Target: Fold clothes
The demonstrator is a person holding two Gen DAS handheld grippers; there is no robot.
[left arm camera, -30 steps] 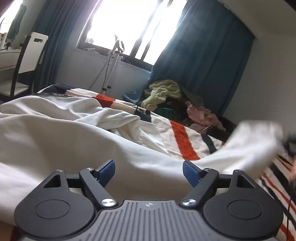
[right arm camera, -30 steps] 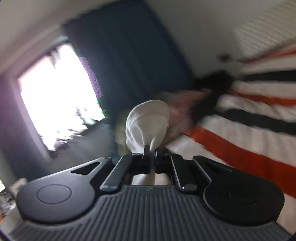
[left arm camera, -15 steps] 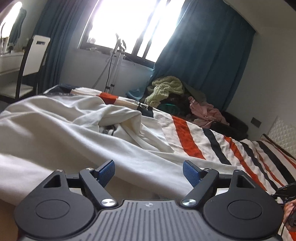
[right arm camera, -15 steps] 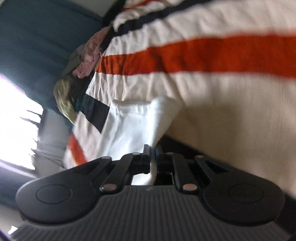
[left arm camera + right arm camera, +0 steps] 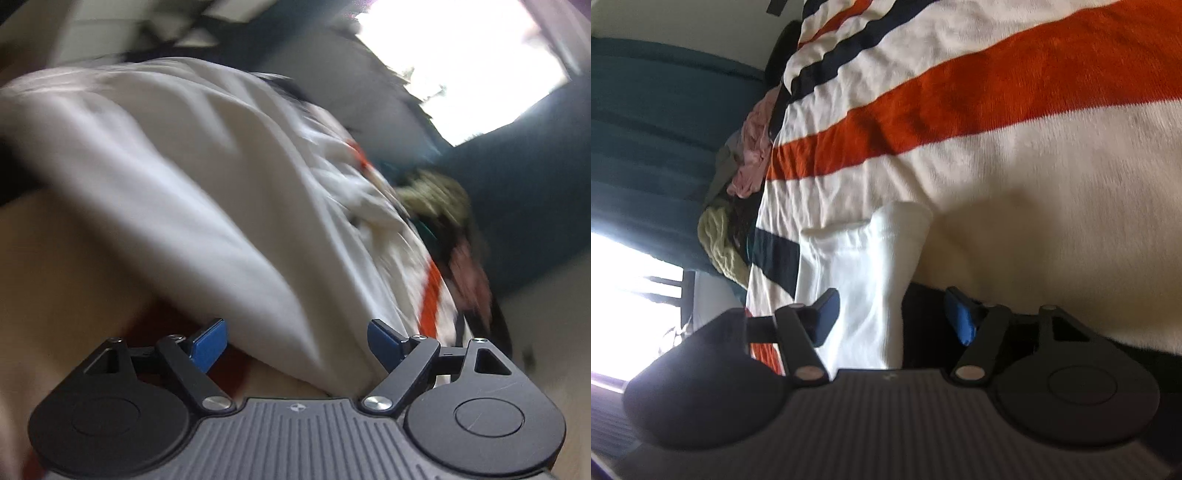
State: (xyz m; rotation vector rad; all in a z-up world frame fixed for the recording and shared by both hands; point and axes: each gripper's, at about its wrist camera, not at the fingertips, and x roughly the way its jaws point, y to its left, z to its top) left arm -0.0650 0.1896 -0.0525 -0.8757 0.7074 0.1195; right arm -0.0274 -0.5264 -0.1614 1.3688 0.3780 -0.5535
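A white garment (image 5: 192,177) lies spread over the striped bed, blurred in the tilted left wrist view. My left gripper (image 5: 297,341) is open at its near edge, with cloth between the blue pads (image 5: 208,345) but not pinched. In the right wrist view one white sleeve (image 5: 871,280) of the garment lies flat on the striped blanket (image 5: 997,96). My right gripper (image 5: 892,317) is open around the sleeve's near part and holds nothing.
A heap of other clothes, yellow-green (image 5: 718,243) and pink (image 5: 753,151), lies at the far end of the bed below blue curtains (image 5: 646,129). A bright window (image 5: 461,62) is behind. The heap also shows in the left wrist view (image 5: 436,199).
My right gripper was shut on the white sleeve and has opened, leaving the sleeve on the blanket. My left gripper has tilted sharply and moved closer to the garment's edge.
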